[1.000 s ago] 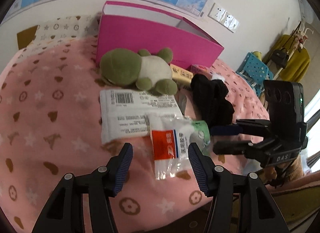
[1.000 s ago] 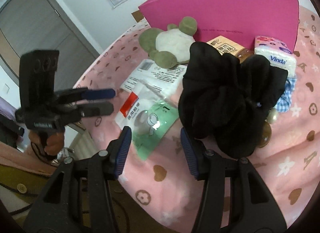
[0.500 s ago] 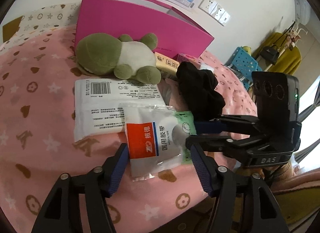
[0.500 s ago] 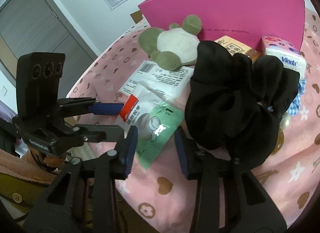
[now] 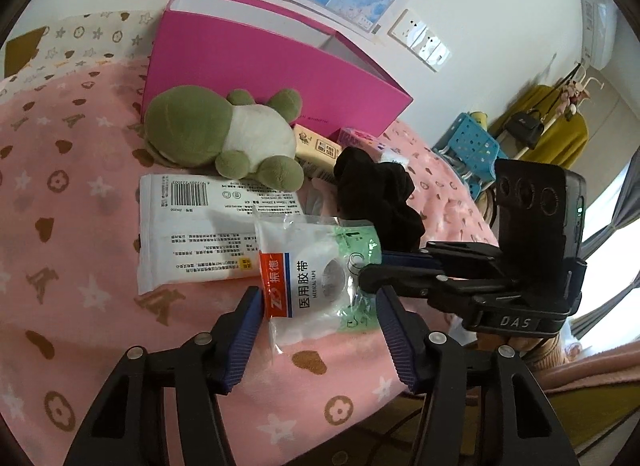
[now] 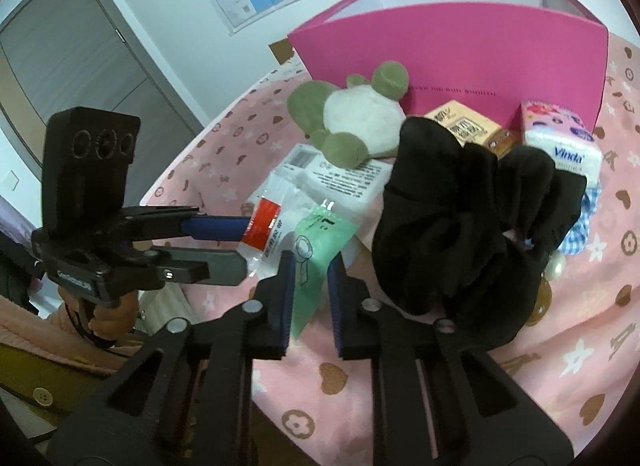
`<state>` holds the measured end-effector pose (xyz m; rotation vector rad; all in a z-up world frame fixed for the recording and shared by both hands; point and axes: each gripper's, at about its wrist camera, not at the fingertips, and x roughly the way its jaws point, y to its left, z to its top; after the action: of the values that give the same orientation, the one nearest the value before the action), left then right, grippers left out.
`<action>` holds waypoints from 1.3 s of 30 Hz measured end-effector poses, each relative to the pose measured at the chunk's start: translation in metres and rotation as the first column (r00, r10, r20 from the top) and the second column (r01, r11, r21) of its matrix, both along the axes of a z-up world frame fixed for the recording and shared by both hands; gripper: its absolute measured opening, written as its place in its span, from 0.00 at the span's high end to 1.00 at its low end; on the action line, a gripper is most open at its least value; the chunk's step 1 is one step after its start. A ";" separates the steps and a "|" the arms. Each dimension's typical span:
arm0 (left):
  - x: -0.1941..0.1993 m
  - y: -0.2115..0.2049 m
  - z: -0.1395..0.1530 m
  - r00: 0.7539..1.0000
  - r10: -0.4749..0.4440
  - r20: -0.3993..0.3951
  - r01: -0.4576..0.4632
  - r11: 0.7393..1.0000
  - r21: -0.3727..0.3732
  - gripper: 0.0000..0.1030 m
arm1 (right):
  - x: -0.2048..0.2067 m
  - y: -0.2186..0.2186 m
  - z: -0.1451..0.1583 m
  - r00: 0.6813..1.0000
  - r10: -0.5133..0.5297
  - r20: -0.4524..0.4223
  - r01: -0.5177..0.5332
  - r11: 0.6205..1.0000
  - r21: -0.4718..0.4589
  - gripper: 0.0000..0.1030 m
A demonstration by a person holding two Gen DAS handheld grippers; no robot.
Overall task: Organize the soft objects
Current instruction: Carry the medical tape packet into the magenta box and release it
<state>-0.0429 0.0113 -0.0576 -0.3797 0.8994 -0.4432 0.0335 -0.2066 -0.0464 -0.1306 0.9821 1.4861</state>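
Note:
On the pink blanket (image 5: 80, 225) lie a medical tape packet (image 5: 304, 286) with a red label, a green packet (image 6: 316, 242) under it, a white barcode pouch (image 5: 196, 234), a green and white plush (image 5: 224, 137) and a black scrunchie (image 6: 472, 225). My left gripper (image 5: 318, 334) is open, its fingers either side of the tape packet's near end. My right gripper (image 6: 312, 286) has narrowed around the green packet's near edge, with a gap still visible between the pads. The pink box (image 5: 272, 65) stands behind.
A tan carton (image 6: 464, 125) and a Vinda tissue pack (image 6: 560, 141) lie before the box. A blue checked cloth (image 6: 580, 221) and beads peek from under the scrunchie. The blanket's edge drops off just below both grippers. A blue stool (image 5: 472, 145) stands beyond.
Both grippers moved in toward the packets. The right gripper's jaws narrowed from wide open to a small gap around the green packet. The left gripper now straddles the tape packet.

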 end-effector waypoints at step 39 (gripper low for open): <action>0.070 -0.028 0.089 0.982 -0.133 0.138 0.130 0.991 0.029 0.71 | 0.058 -0.020 0.070 0.995 -0.093 0.032 0.085 0.977 0.194 0.93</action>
<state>0.0268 -0.0172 0.0315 -0.2683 0.7949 -0.5746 0.0913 -0.2269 0.0236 0.0228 0.7963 1.4822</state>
